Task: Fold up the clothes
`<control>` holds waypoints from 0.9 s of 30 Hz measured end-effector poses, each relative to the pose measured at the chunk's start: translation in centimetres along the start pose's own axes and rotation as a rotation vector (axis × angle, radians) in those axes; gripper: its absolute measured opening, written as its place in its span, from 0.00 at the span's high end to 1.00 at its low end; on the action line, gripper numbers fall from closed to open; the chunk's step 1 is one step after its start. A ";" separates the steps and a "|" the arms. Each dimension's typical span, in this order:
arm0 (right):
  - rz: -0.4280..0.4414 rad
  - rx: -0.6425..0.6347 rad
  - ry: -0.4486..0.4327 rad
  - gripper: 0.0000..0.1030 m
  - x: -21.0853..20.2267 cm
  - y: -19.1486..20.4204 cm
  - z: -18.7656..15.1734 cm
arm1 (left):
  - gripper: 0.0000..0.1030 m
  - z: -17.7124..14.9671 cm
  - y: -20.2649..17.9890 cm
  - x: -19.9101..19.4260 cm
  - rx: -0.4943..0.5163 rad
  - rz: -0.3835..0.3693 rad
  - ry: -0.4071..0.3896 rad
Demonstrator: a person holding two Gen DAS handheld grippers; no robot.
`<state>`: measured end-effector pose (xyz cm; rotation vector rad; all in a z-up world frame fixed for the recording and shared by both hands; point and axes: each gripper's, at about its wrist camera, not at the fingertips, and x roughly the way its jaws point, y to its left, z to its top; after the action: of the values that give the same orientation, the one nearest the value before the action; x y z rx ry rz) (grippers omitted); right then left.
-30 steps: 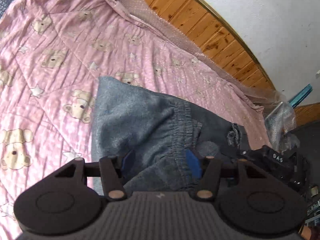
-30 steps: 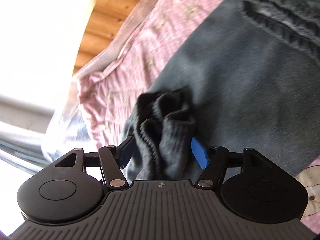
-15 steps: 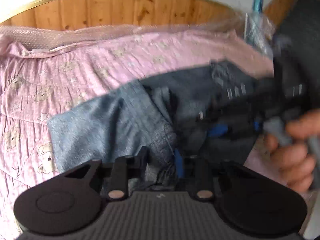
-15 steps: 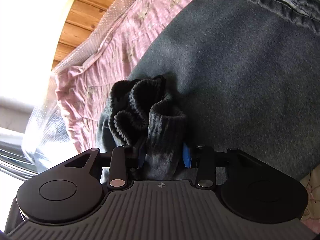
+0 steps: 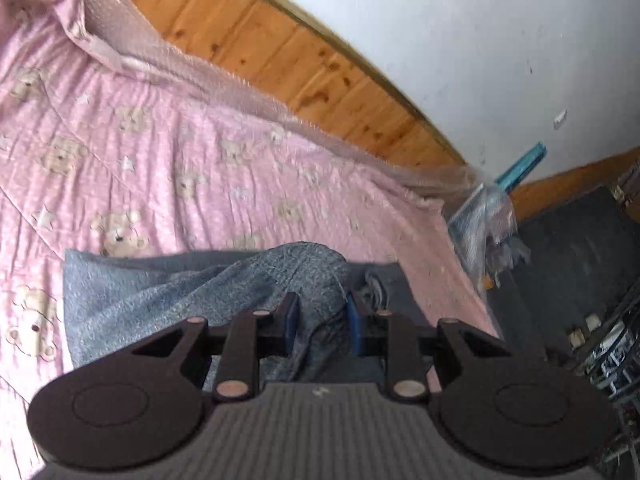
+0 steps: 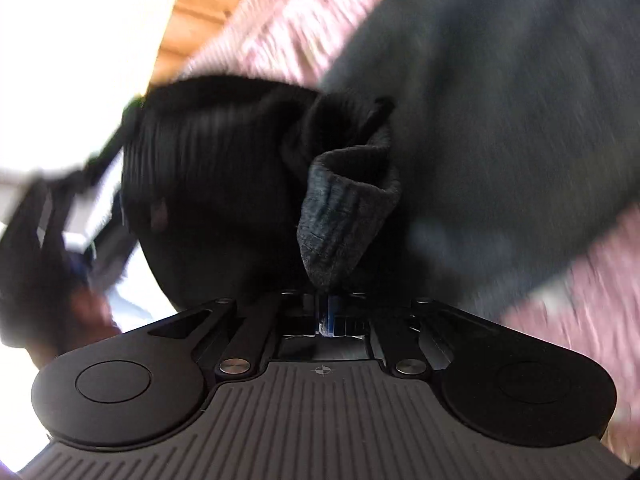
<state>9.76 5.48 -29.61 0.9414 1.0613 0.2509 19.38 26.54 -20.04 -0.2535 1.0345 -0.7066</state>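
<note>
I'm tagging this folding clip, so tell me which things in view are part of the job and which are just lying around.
Part of the job:
- grey sweatpants
- ribbed cuff of the same garment
- left hand-held gripper, shut on the grey fabric
- right hand-held gripper, shut on the cuff

Just lying about:
- pink bear-print quilt
- clear plastic bag
- wooden headboard

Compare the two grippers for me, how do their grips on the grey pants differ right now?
The left gripper has its blue pads set apart with a thick fold of the grey pants between them; the right gripper is pinched almost fully together on a narrow ribbed cuff. The left view is fairly sharp; the right view is motion-blurred. Both hold the same garment over the pink bedspread.
</note>
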 end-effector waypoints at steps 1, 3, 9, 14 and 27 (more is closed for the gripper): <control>-0.033 -0.013 0.006 0.98 0.3 -0.3 -0.5 | 0.74 0.2 0.0 0.4 -0.015 -0.010 0.011; -0.041 -0.003 0.015 1.00 0.5 -1.6 -0.5 | 0.71 0.5 0.1 1.2 -0.045 -0.031 0.034; -0.113 -0.109 -0.098 0.64 -5.1 -1.4 1.5 | 0.59 -1.6 -0.5 -2.9 -0.024 -0.090 -0.047; -0.112 -0.331 -0.238 0.62 -7.5 4.8 4.1 | 0.52 -2.5 1.2 -6.4 -0.097 -0.089 -0.141; -0.400 -0.854 -0.055 0.87 0.5 7.5 2.0 | 0.40 -4.3 5.3 -6.6 -0.195 0.054 -0.087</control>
<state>13.55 9.25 -23.88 -0.0334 0.9340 0.3037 15.82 35.33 -20.32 -0.4199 1.0242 -0.5420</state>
